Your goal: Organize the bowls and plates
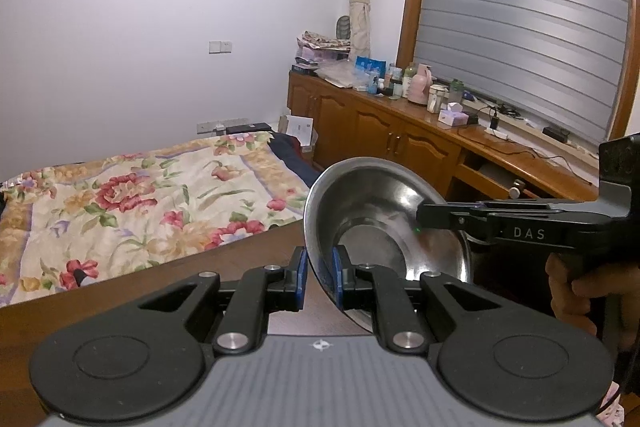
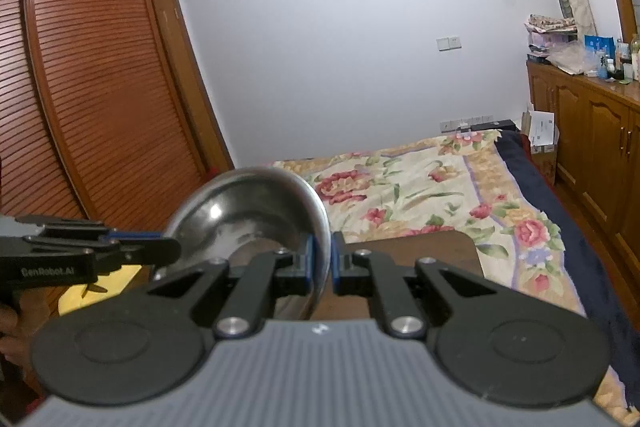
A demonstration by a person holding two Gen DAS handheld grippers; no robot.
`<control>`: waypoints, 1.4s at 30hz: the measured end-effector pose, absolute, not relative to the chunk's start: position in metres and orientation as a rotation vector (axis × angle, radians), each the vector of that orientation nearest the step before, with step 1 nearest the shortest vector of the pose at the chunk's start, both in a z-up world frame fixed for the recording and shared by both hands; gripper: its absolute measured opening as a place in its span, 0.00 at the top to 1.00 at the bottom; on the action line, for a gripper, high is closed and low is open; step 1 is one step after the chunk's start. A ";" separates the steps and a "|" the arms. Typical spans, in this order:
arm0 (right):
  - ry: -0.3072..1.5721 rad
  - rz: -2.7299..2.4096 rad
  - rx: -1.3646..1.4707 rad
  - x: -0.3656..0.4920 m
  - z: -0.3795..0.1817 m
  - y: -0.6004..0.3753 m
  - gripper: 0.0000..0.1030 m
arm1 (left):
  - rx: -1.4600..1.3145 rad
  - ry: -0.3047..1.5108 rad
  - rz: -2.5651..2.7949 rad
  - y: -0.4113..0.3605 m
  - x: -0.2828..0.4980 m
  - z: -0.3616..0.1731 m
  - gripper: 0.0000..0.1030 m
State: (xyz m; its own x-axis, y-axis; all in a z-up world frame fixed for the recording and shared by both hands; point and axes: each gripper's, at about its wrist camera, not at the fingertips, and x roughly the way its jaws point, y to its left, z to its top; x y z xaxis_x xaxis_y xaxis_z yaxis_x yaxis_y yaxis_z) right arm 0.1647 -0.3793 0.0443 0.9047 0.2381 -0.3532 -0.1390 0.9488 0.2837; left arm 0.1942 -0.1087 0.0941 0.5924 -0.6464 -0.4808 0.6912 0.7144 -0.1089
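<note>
Stainless steel bowl (image 1: 384, 227), tilted steeply on its side, is held in the air between our two tools above a brown wooden surface (image 1: 120, 303). Our left tool (image 1: 319, 277) is narrowed onto the bowl's near rim, its blue pads pinching the thin wall. Our right tool (image 2: 323, 265) clamps the opposite rim the same way, one finger inside and one outside. We judge this to be mid-carry: the bowl is lifted and not yet set down, and no plates or other bowls are in view. The next move seems to call for levelling the bowl and lowering it together. The surface ends close ahead, with the floral bed (image 2: 440, 187) just beyond; a wooden cabinet (image 1: 400, 131) stands to the right.
</note>
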 end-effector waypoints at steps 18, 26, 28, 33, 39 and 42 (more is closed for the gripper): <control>0.474 0.253 0.241 0.139 0.018 -0.365 0.90 | 0.127 0.562 -0.773 -0.093 0.157 0.058 0.86; 0.538 0.264 0.218 0.133 -0.002 -0.351 0.90 | 0.129 0.600 -0.761 -0.086 0.153 0.031 0.86; 0.552 0.271 0.220 0.131 -0.006 -0.348 0.90 | 0.129 0.603 -0.759 -0.083 0.151 0.028 0.86; 0.573 0.289 0.219 0.125 -0.011 -0.341 0.90 | 0.138 0.609 -0.748 -0.078 0.140 0.018 0.86; 0.590 0.303 0.191 0.121 -0.015 -0.330 0.90 | 0.107 0.638 -0.735 -0.067 0.137 0.003 0.86; 0.597 0.310 0.185 0.120 -0.017 -0.327 0.90 | 0.098 0.655 -0.733 -0.063 0.136 -0.004 0.86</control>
State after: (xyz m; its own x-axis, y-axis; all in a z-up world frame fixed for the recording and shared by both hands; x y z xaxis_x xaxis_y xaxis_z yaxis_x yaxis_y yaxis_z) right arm 0.1198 -0.3266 -0.0172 0.7826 0.3387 -0.5223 -0.2328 0.9374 0.2589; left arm 0.1356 -0.0633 -0.0036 0.5550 -0.5898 -0.5866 0.6489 0.7482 -0.1383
